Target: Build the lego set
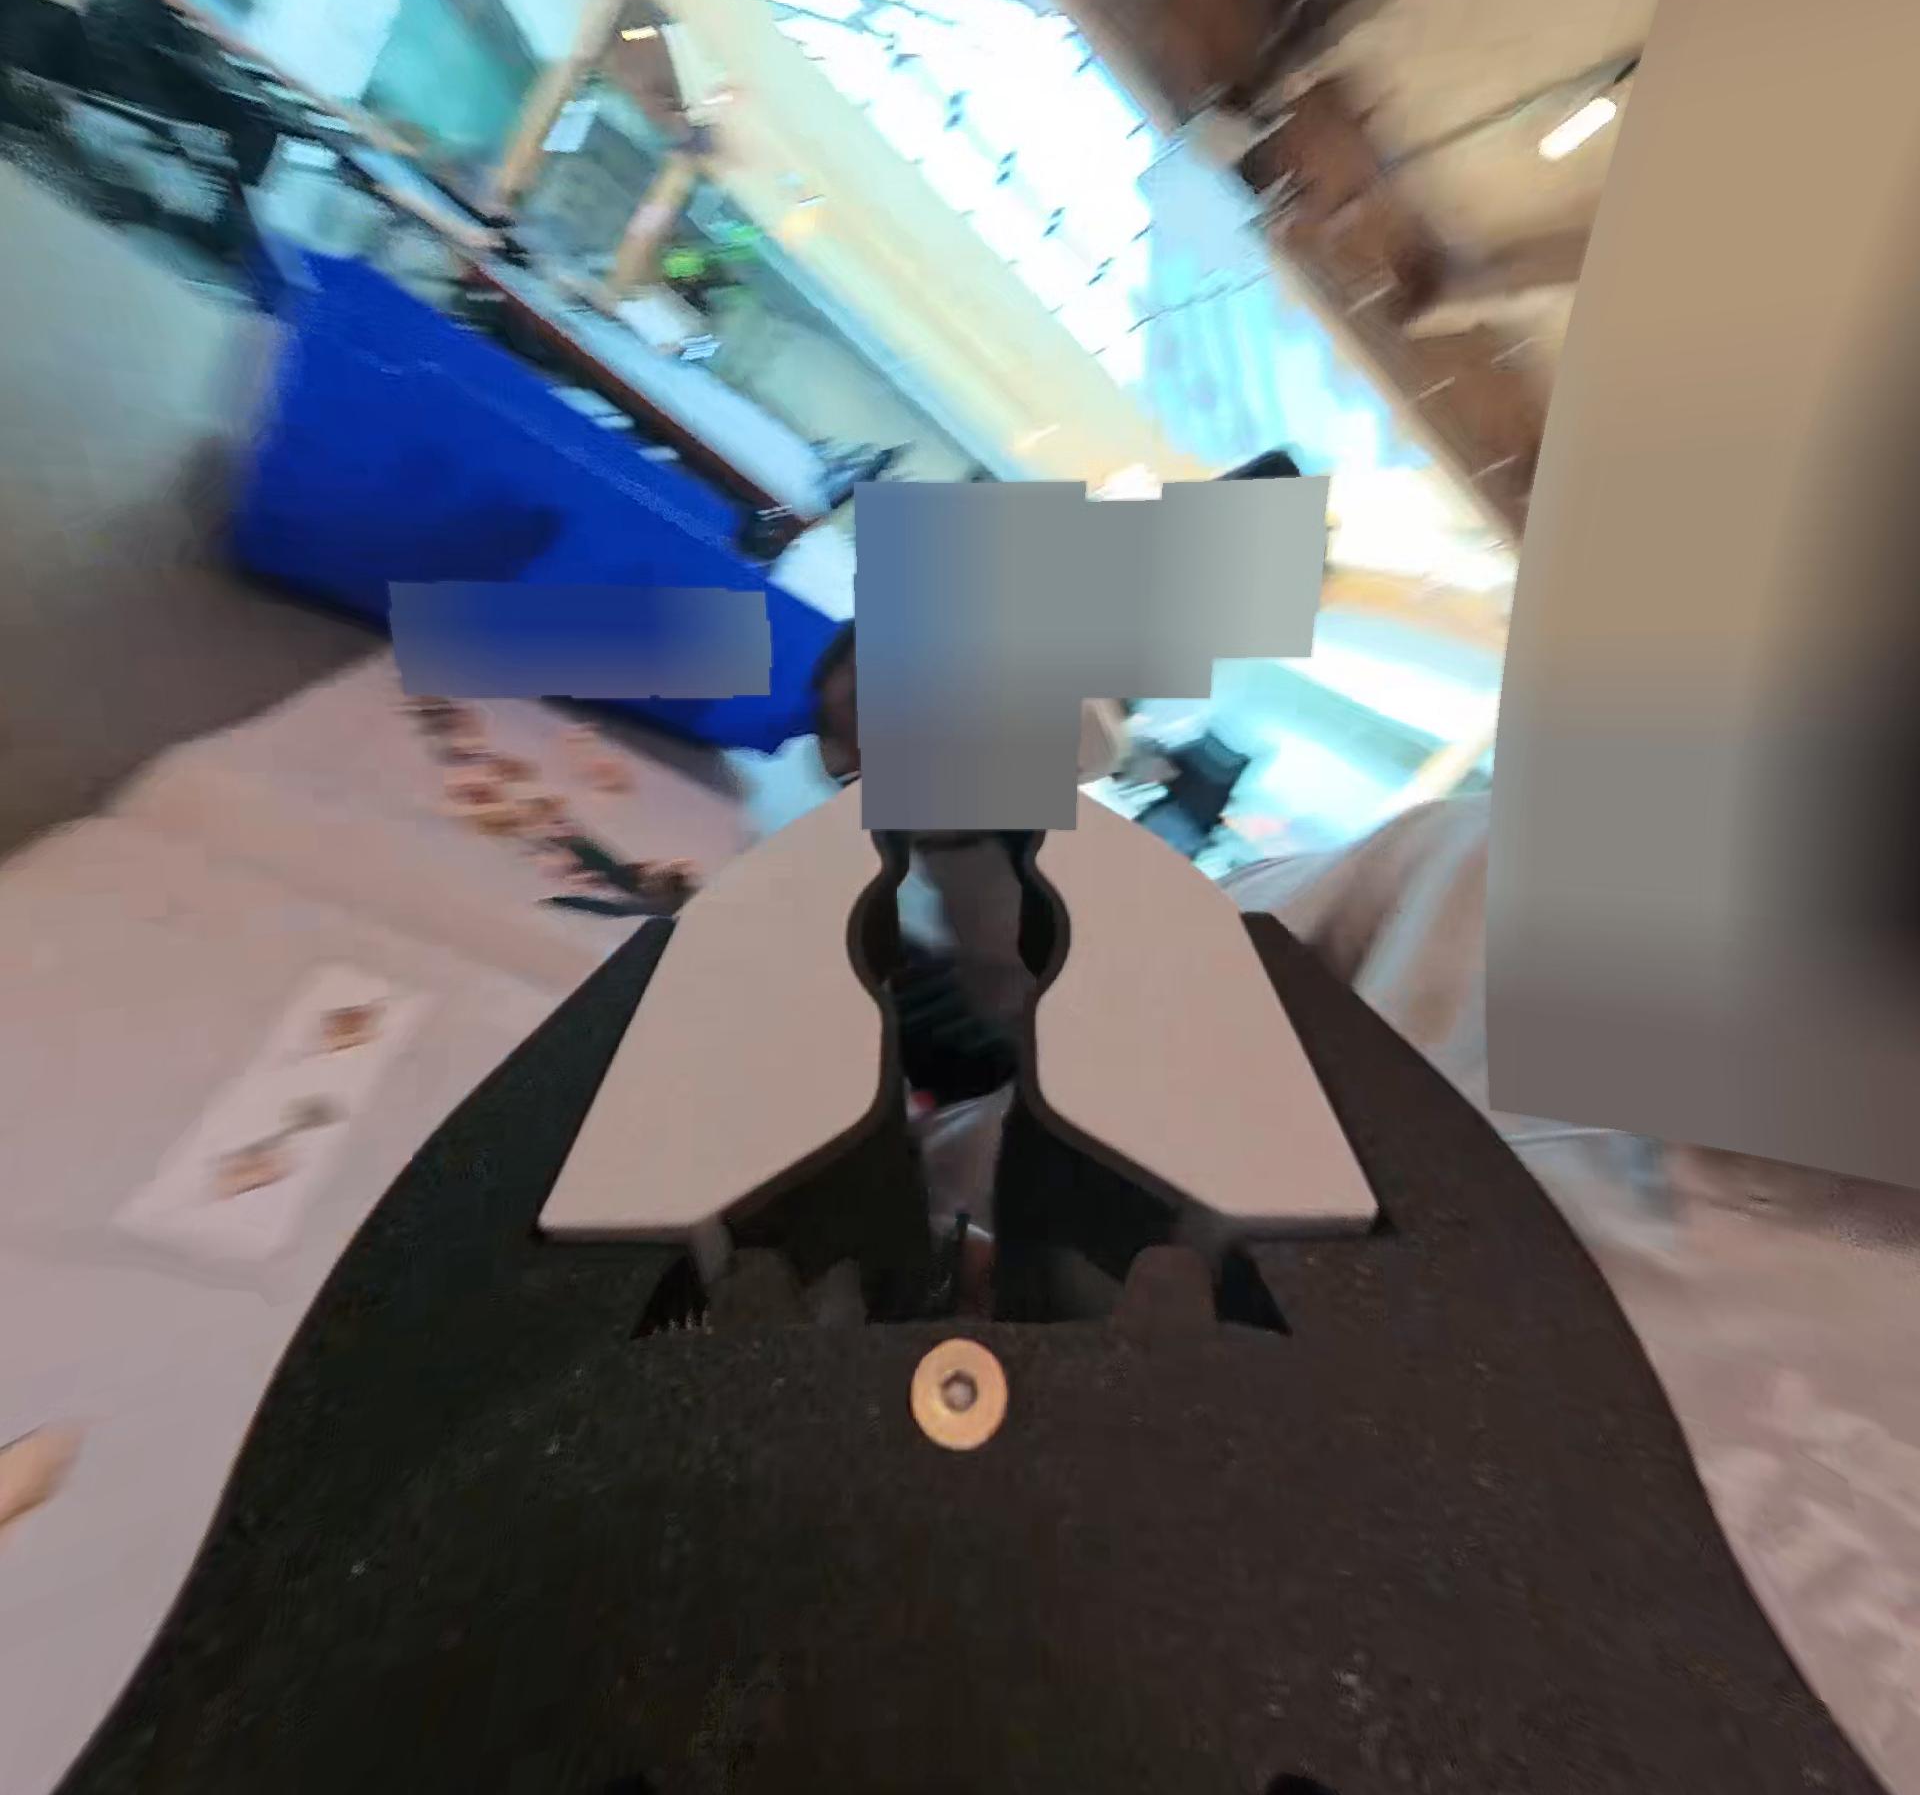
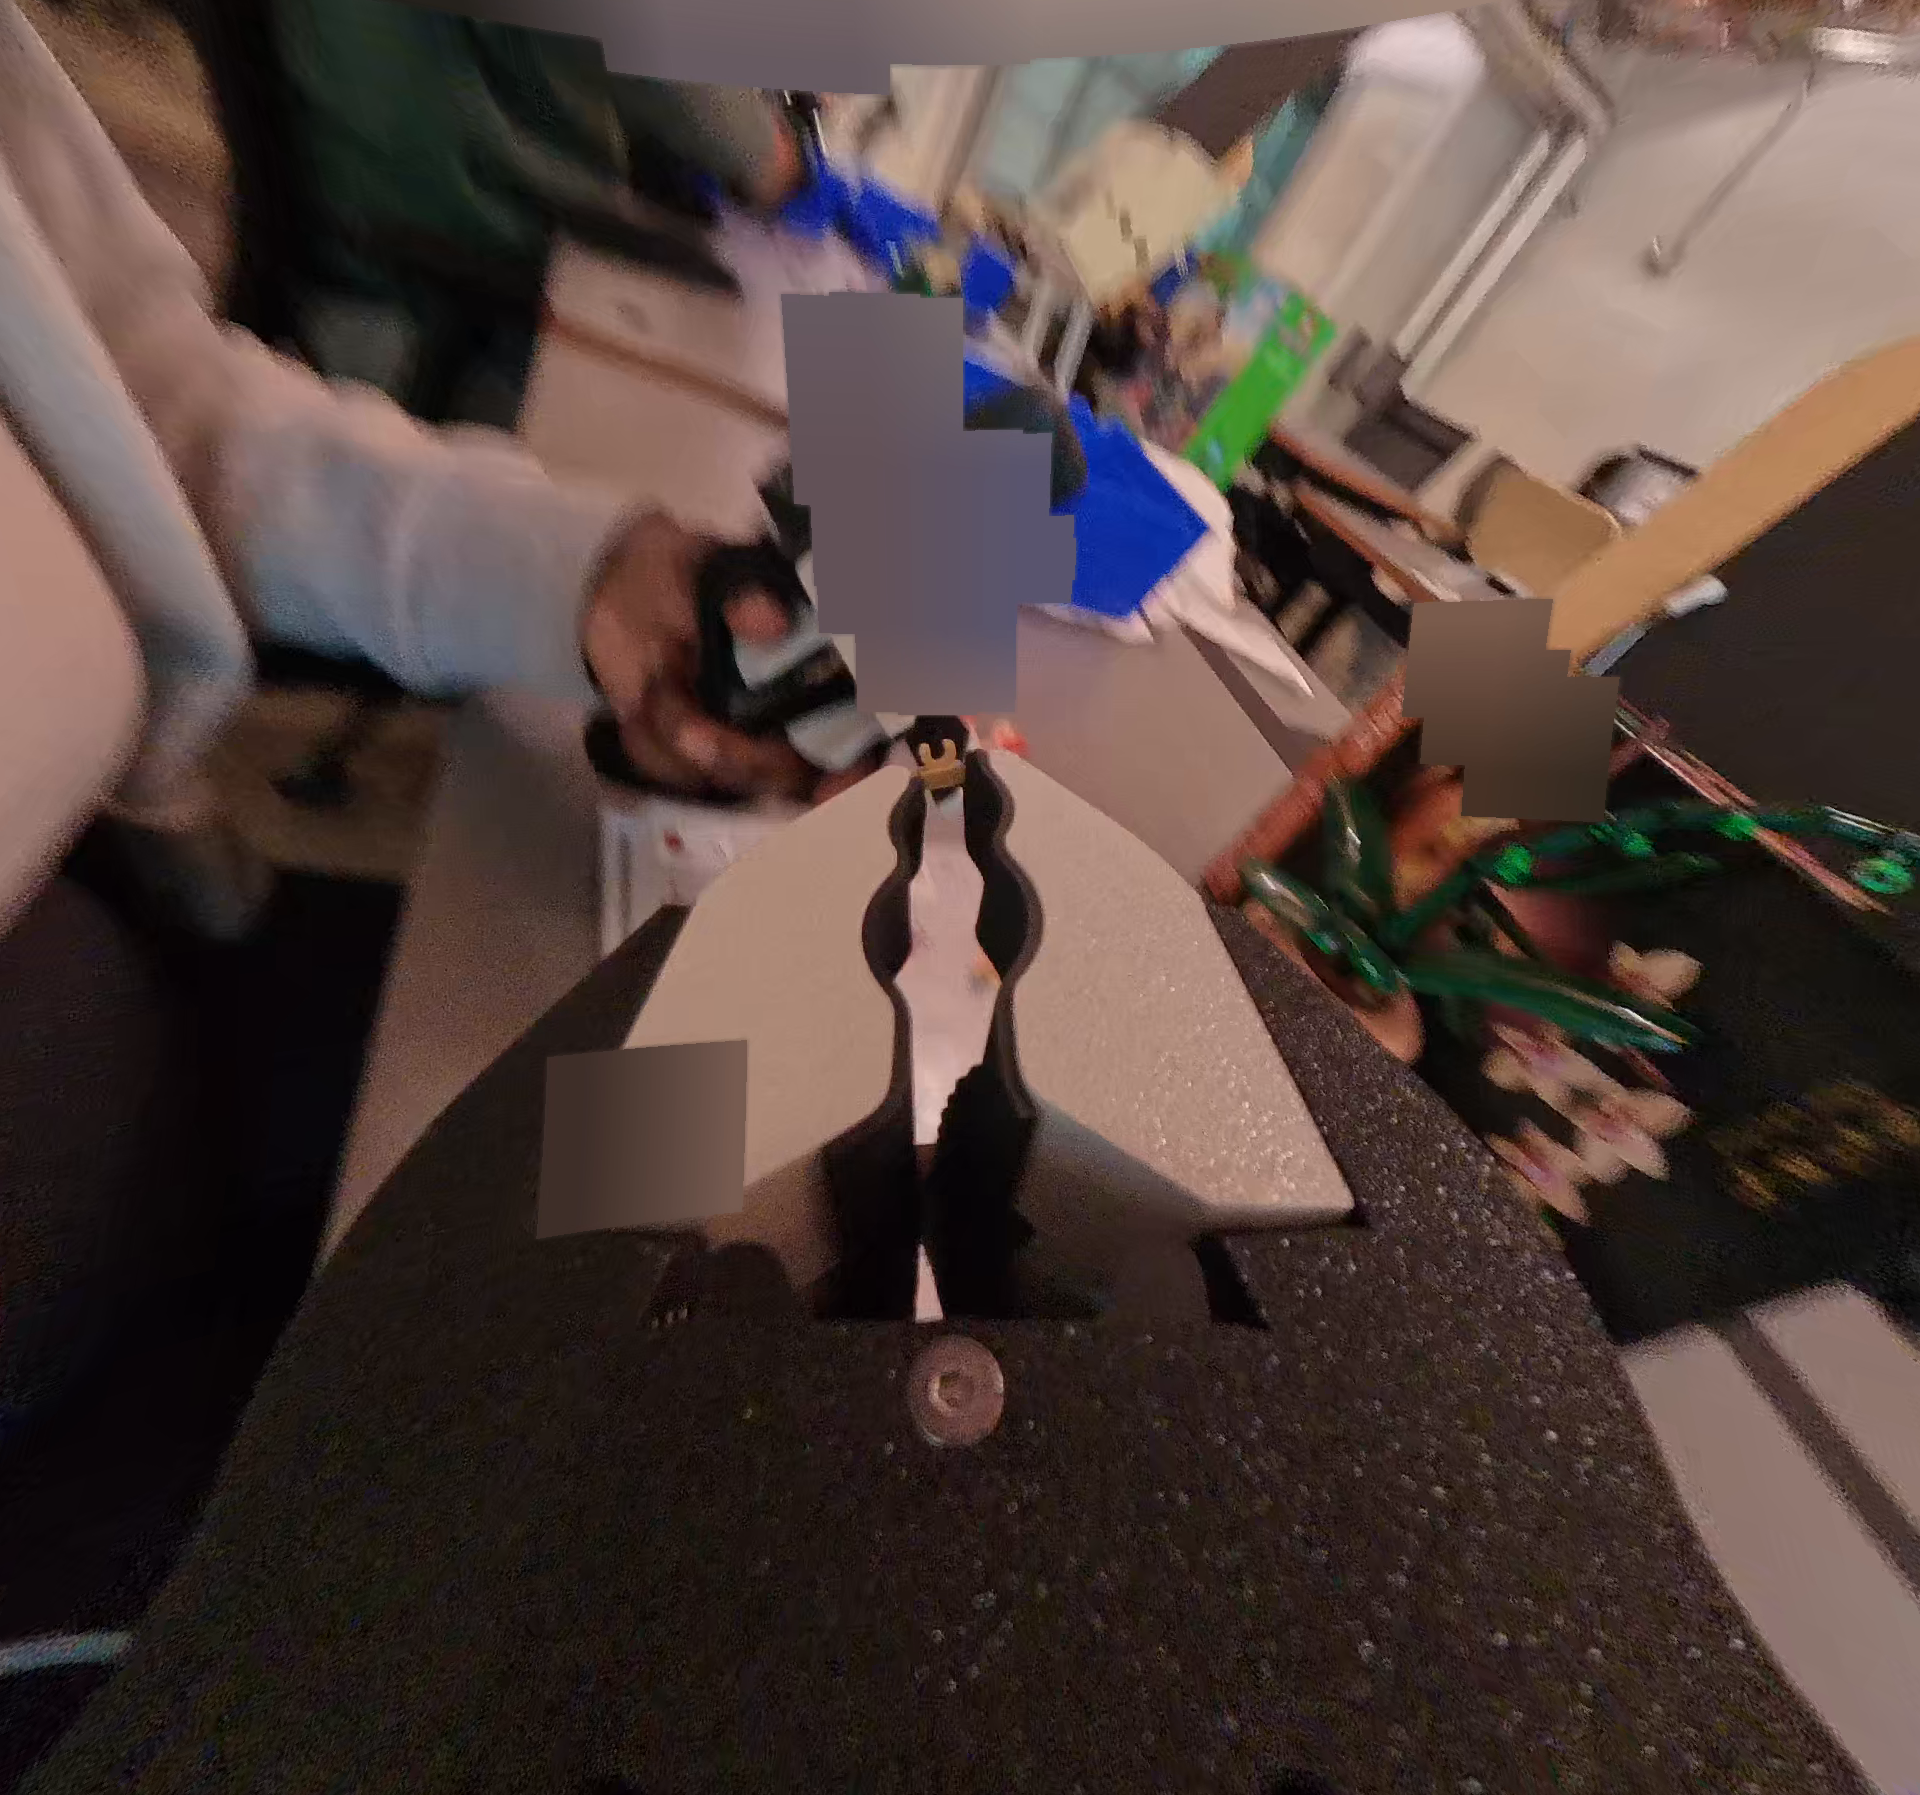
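1. The room is heavily blurred in both views: bright ceiling panels (image 1: 935,83) overhead, pale walls and a wooden-edged desk (image 2: 1704,509) farther off.
2. A large blue block (image 1: 468,457) stands beyond the pale bench (image 1: 156,966), which carries scattered small brownish pieces (image 1: 499,789) too smeared to identify.
3. A dark box (image 2: 1714,1070) printed with green leaves and pale flowers lies just right of the right claw.
4. A person's hand (image 2: 665,665), in a light sleeve, grips a dark tool to the left.
5. The left claw (image 1: 961,862) has its fingers slightly apart; its tips are partly hidden, so I cannot tell whether anything sits between them.
6. The right claw (image 2: 943,779) is pinched on a small tan and black lego piece (image 2: 940,758) at its very tips, held above the bench.
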`<state>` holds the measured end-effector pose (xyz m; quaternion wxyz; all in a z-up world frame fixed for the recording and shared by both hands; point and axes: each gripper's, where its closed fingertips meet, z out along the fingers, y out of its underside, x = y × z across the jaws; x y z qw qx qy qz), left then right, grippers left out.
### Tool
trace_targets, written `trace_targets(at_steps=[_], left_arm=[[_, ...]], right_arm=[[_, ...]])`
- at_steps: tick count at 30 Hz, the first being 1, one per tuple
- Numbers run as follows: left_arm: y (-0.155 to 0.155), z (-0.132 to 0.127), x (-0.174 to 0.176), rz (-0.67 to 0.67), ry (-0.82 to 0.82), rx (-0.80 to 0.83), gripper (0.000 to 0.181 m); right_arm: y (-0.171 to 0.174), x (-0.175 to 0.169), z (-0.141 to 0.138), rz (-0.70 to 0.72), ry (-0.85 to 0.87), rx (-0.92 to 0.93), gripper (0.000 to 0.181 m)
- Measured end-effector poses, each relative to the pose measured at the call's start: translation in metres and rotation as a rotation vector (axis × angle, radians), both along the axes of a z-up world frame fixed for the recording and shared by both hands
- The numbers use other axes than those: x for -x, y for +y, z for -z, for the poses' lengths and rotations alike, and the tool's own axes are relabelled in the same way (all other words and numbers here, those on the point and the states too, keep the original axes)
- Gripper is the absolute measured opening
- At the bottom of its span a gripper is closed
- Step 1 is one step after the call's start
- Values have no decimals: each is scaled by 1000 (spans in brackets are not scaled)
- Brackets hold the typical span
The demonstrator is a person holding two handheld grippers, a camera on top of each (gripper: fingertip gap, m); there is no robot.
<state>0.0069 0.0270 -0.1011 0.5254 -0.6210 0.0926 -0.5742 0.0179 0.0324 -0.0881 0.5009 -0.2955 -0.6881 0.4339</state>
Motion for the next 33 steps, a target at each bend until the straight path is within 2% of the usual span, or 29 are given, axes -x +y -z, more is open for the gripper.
trace_targets(at_steps=[1,4,8,11,16,21,24,28,33], left_arm=[[4,5,3,-67,117,-2,17],[7,7,-2,-144,261,-1,18],[9,11,-15,-158,291,6,15],[14,11,-12,-195,275,7,9],[14,15,-10,-203,302,0,8],[11,10,-11,-167,233,-18,2],[6,4,-11,-109,125,-7,2],[0,-3,-11,-17,-11,29,2],[-3,-4,-16,41,-58,48,2]], right_arm=[[6,0,7,61,-50,-82,8],[17,2,22,204,-163,-320,7],[16,6,26,274,-205,-491,7],[13,9,28,289,-210,-559,7],[12,10,27,301,-209,-591,7],[8,11,24,281,-185,-617,7],[3,11,18,232,-137,-550,8],[-3,7,9,111,-76,-332,15],[-6,7,14,60,-75,-320,13]])
